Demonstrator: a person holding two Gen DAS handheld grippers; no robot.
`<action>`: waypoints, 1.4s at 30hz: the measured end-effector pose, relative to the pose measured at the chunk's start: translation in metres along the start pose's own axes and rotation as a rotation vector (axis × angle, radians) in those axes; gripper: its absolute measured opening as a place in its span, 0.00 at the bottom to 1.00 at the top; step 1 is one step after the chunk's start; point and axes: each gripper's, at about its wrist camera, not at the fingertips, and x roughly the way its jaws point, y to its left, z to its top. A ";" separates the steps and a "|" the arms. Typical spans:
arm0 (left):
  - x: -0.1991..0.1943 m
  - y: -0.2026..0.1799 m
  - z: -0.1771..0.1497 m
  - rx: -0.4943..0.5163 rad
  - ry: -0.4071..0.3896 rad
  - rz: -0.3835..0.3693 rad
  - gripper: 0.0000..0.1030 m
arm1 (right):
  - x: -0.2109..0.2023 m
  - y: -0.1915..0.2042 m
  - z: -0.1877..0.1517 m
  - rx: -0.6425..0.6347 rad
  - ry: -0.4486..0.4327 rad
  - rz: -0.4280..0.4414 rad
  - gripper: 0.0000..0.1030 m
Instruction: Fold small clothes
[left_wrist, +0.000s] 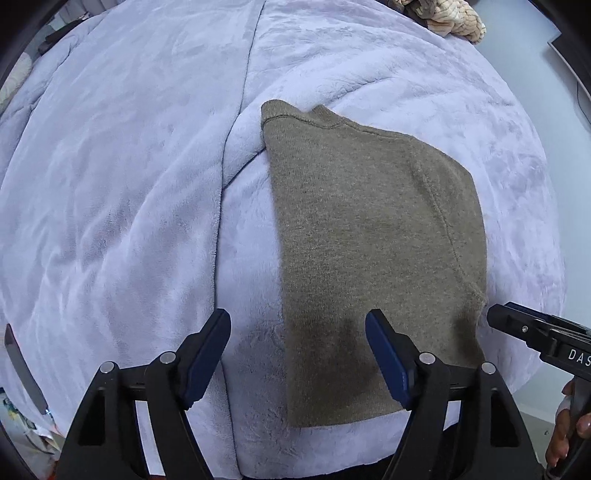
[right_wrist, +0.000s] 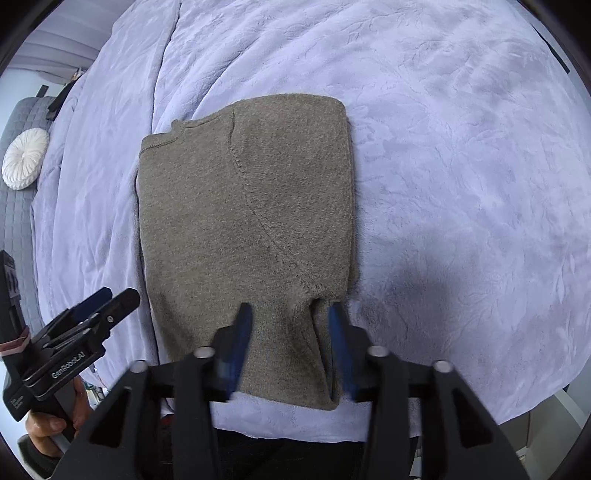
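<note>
**Both sets of fingers spread above a folded brown knit**

The blue-padded fingers of the left gripper stand wide apart, and nothing is pinched between them; one pad hangs over the near part of the brown sweater, the other over bare blanket just beside the sweater's left edge. The right gripper has its fingers about half spread, straddling the sweater's near right corner where a narrower flap of knit sticks out. The pads look clear of the cloth on both sides, though they are blurred.

The sweater lies flat in a tall rectangle on the pale lilac blanket, its neckline at the far left corner and a curved sleeve seam running down its right half. A seam in the blanket runs just left of the sweater. Far beyond the sweater's top edge sits a heap of cream and tan clothes. Well to the sweater's left a round white cushion rests on grey quilting.
</note>
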 end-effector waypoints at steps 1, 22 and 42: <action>0.000 0.000 0.000 0.000 0.001 0.003 0.74 | 0.000 0.004 0.001 -0.004 -0.004 -0.003 0.52; -0.009 -0.009 -0.004 0.023 -0.026 0.102 0.98 | -0.026 0.034 -0.001 -0.109 -0.108 -0.226 1.00; -0.008 -0.002 -0.003 -0.011 -0.001 0.099 0.98 | -0.025 0.038 0.000 -0.105 -0.107 -0.227 1.00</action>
